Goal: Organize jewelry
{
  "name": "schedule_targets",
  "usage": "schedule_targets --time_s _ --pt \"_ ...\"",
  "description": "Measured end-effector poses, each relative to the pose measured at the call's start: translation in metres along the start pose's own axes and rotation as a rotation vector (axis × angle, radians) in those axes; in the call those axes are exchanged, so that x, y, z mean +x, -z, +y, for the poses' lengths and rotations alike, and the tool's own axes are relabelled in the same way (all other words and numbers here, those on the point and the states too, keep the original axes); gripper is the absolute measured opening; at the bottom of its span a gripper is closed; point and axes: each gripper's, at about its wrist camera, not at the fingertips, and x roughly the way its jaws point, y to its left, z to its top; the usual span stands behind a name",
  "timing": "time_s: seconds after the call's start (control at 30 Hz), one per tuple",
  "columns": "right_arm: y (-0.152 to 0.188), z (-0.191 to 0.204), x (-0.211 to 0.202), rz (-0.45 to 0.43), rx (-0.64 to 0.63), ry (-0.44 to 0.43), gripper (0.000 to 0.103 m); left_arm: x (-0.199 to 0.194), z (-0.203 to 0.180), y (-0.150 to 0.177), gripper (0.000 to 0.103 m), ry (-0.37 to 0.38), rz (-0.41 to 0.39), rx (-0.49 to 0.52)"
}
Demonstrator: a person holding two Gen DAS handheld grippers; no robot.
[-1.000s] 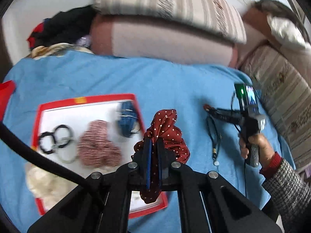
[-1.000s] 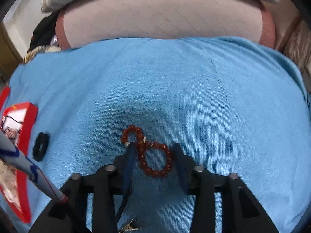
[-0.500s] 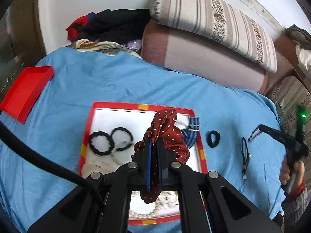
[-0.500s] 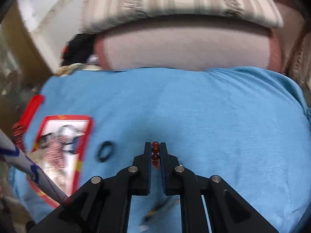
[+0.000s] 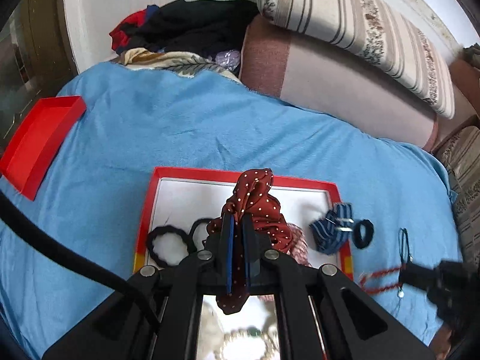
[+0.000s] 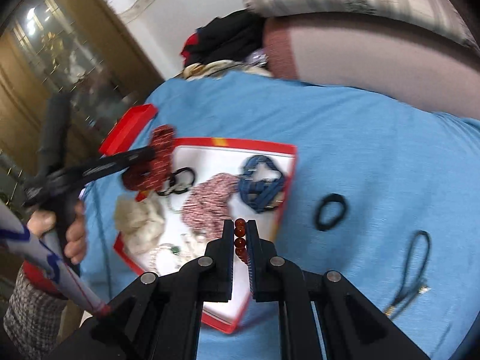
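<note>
My left gripper (image 5: 237, 225) is shut on a dark red polka-dot scrunchie (image 5: 255, 198) and holds it above the red-rimmed white tray (image 5: 210, 172). My right gripper (image 6: 240, 228) is shut on a red bead bracelet (image 6: 240, 237), held over the tray's near right edge (image 6: 288, 186). The bracelet hangs blurred from the right gripper in the left wrist view (image 5: 381, 276). In the tray lie black hair ties (image 5: 168, 240), a pink-white scrunchie (image 6: 210, 201), a blue striped scrunchie (image 6: 261, 183), a cream scrunchie (image 6: 138, 219) and pearls (image 5: 243, 342).
A black hair tie (image 6: 330, 211) and a dark cord necklace (image 6: 414, 267) lie on the blue blanket (image 5: 210, 126) right of the tray. The red tray lid (image 5: 39, 138) sits at the far left. Pillows (image 5: 345, 69) and clothes (image 5: 186, 27) line the back.
My right gripper lifted the bead bracelet off the blanket and swung left toward the tray. My left gripper with the scrunchie has moved over the tray.
</note>
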Motion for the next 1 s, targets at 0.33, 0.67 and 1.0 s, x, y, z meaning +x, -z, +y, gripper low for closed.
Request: schedule_targets --time_s 0.33,0.67,1.0 --pt "0.006 0.007 0.063 0.104 0.003 0.026 0.009 0.049 -0.008 -0.007 0.021 -0.091 0.036 0.033" --pt "0.010 0.001 0.066 0.113 -0.045 0.127 0.047 0.027 -0.007 -0.005 0.058 -0.010 -0.023 -0.029" --pt "0.024 -0.007 0.024 0.021 -0.064 0.236 0.056 -0.050 -0.012 0.027 0.073 -0.019 -0.182 0.023"
